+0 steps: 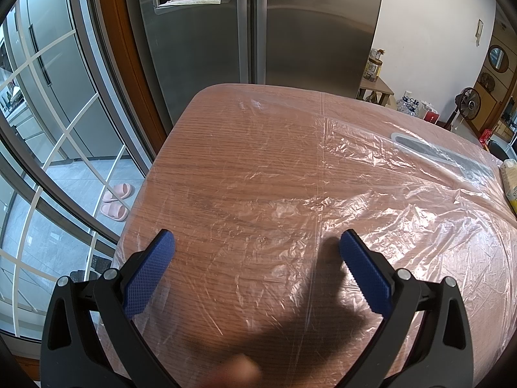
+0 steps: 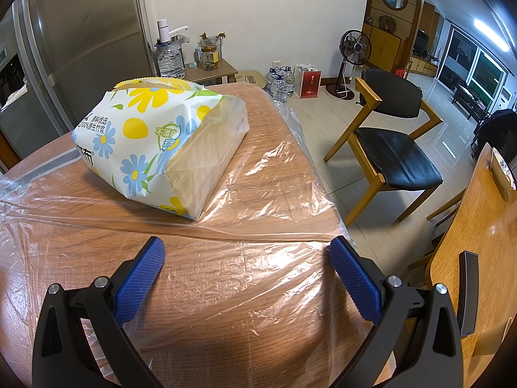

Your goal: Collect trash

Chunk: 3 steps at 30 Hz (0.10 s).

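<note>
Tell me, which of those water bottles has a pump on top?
The big water jug beside the fridge, next to the small side table. It carries a white pump; the smaller bottles on the floor have plain caps.

Right gripper hovers over the table, jaws spread wide, nothing between the blue pads. Clear plastic sheet lies wrinkled across the table top, hanging past its right edge. Tissue pack, flower print, sits on the table beyond the gripper, its near end open. Fridge stands behind the table at left. Chair with black seat stands right of the table; fan and water bottles beyond the table by the wall.
</note>
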Available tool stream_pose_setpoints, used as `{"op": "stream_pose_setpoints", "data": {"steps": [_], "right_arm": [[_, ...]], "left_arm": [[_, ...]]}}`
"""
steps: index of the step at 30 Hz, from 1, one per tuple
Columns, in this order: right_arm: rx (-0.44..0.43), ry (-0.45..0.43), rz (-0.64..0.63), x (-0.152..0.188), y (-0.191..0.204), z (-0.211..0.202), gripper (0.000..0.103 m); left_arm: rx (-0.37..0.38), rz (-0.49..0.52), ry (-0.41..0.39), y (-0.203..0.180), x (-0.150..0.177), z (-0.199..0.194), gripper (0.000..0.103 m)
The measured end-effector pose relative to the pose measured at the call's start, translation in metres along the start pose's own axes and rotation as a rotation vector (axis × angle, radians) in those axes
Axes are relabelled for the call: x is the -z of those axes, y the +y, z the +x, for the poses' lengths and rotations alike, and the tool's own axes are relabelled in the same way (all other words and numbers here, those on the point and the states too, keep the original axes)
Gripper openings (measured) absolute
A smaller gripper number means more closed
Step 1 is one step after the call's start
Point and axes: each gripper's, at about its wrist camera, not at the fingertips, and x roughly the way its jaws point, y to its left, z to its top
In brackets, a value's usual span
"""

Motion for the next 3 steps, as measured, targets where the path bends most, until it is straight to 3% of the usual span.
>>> {"op": "stream_pose_setpoints", "data": {"steps": [3], "right_arm": [[0.000, 0.000, 0.000, 0.0000, -0.0001, 0.0000, 0.099]], "left_arm": [[0.000, 0.000, 0.000, -0.0001, 0.0000, 0.0000, 0.102]]}}
